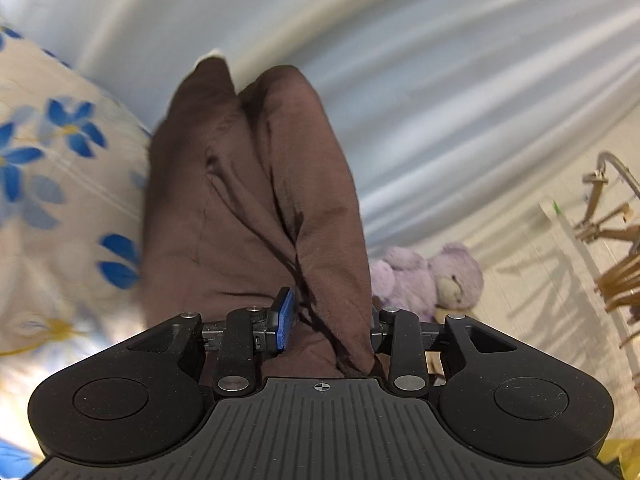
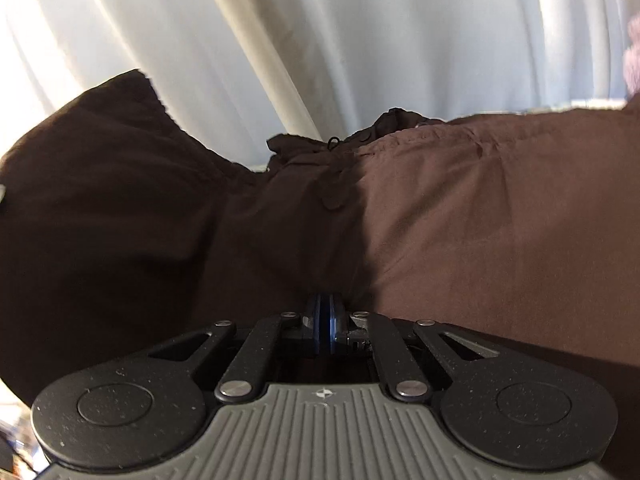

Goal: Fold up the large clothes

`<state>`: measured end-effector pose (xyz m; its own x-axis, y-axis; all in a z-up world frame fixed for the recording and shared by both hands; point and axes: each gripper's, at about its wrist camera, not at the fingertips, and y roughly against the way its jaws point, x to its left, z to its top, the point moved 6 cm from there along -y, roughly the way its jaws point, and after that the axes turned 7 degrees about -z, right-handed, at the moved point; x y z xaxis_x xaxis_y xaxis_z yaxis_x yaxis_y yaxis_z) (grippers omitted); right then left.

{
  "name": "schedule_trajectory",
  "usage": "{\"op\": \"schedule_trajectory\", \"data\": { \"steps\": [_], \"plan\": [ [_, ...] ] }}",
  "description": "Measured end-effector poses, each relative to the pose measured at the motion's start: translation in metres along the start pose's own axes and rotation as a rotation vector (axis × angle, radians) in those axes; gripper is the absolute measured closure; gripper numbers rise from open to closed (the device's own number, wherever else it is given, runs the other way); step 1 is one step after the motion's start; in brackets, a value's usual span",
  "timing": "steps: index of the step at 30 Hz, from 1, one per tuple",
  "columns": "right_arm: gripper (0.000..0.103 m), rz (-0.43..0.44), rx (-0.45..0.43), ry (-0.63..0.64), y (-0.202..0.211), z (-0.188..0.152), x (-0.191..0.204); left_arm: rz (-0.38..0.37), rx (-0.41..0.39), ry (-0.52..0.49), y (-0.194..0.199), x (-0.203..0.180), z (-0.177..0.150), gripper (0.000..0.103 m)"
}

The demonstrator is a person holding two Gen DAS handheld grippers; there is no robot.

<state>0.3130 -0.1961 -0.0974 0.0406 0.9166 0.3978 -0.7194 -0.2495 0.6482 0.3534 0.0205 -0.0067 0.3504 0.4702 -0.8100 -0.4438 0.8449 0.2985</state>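
Note:
A large dark brown garment [image 1: 256,200] hangs in long folds in front of my left gripper [image 1: 326,320]. Cloth lies between its jaws, which stand well apart; the blue left pad [image 1: 285,320] shows and the right one is hidden by cloth. In the right wrist view the same brown garment [image 2: 440,220] fills the middle, bunched, with buttons and a collar edge at its top. My right gripper [image 2: 329,316] is shut, its blue pads [image 2: 320,320] pressed together on a fold of the cloth.
A floral cream and blue bedcover [image 1: 60,184] lies at the left. Pale curtains [image 1: 440,80] hang behind; they also show in the right wrist view [image 2: 320,40]. A purple plush bear [image 1: 432,276] sits at the right, beside a wooden drying rack [image 1: 612,248].

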Motion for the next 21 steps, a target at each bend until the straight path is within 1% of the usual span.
{"op": "schedule_trajectory", "data": {
  "steps": [2,4,5,6,8,10,12,14,16,18,21],
  "plan": [
    [0.099,0.045,0.002,-0.063,0.007,-0.001,-0.009,-0.016,0.054,-0.015,-0.031,-0.005,-0.01,0.068],
    [0.099,0.078,-0.006,-0.108,0.016,-0.002,-0.015,-0.029,0.113,-0.058,-0.065,-0.007,-0.024,0.067],
    [0.099,0.092,-0.011,-0.125,0.021,-0.002,-0.019,-0.024,0.14,-0.059,-0.08,-0.005,-0.032,0.067],
    [0.099,0.104,-0.015,-0.14,0.025,-0.002,-0.024,-0.024,0.158,-0.037,-0.092,0.0,-0.038,0.067],
    [0.099,0.12,-0.022,-0.177,0.037,-0.001,-0.036,-0.029,0.175,-0.035,-0.112,0.007,-0.049,0.065],
    [0.096,0.128,-0.03,-0.218,0.047,0.004,-0.048,-0.02,0.167,-0.029,-0.125,0.013,-0.056,0.063],
    [0.085,0.16,-0.039,-0.267,0.057,0.014,-0.06,-0.009,0.162,-0.052,-0.132,0.011,-0.061,0.062],
    [0.053,0.223,-0.031,-0.338,0.062,0.027,-0.068,0.002,0.159,-0.089,-0.132,0.008,-0.064,0.059],
    [0.038,0.298,-0.002,-0.351,0.058,0.042,-0.065,0.004,0.155,-0.095,-0.13,0.008,-0.065,0.058],
    [0.038,0.315,0.02,-0.315,0.054,0.053,-0.054,0.001,0.154,-0.093,-0.13,0.009,-0.066,0.058],
    [0.038,0.319,0.077,-0.238,0.03,0.065,-0.034,0.003,0.155,-0.104,-0.13,0.009,-0.066,0.058]
  ]
}}
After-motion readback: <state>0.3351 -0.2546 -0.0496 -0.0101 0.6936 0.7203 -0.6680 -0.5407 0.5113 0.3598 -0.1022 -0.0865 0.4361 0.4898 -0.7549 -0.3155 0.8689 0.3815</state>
